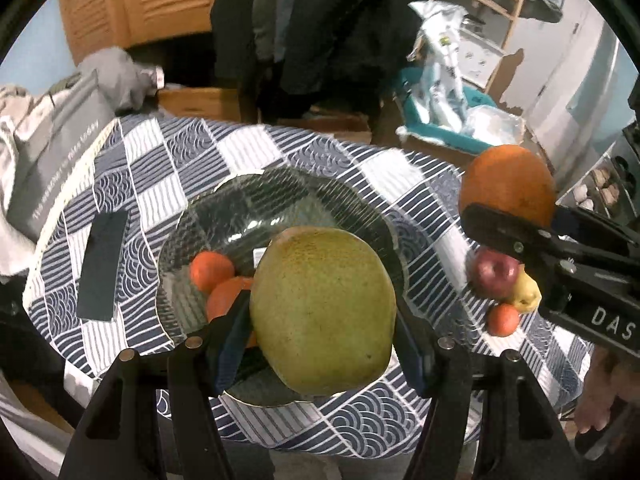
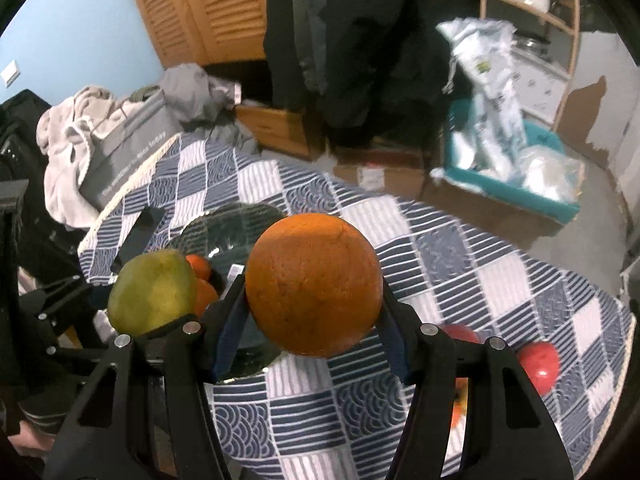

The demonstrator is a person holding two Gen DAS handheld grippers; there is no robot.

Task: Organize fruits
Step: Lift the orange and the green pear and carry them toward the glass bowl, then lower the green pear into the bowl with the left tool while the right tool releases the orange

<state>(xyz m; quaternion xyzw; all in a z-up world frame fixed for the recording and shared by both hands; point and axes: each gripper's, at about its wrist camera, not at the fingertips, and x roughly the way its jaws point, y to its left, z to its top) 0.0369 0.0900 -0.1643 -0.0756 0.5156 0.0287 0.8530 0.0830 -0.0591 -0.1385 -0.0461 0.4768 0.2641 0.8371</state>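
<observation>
while both fruits hang over the table: step: carrying to the glass bowl (image 1: 208, 216)
left gripper (image 1: 320, 344): clamped on mango (image 1: 320, 316), frame centre
right gripper (image 2: 312, 320): clamped on orange (image 2: 312, 280)
next: lower, then release

A checked-cloth table (image 1: 360, 168) carries a glass plate (image 1: 320, 200), an apple (image 1: 494, 272) and a dark strip (image 1: 102, 264).

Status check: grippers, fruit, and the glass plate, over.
Left gripper shut on large green mango, over dark glass plate. Right gripper shut on big orange. Two small tangerines already plated; nothing blocking.
</observation>
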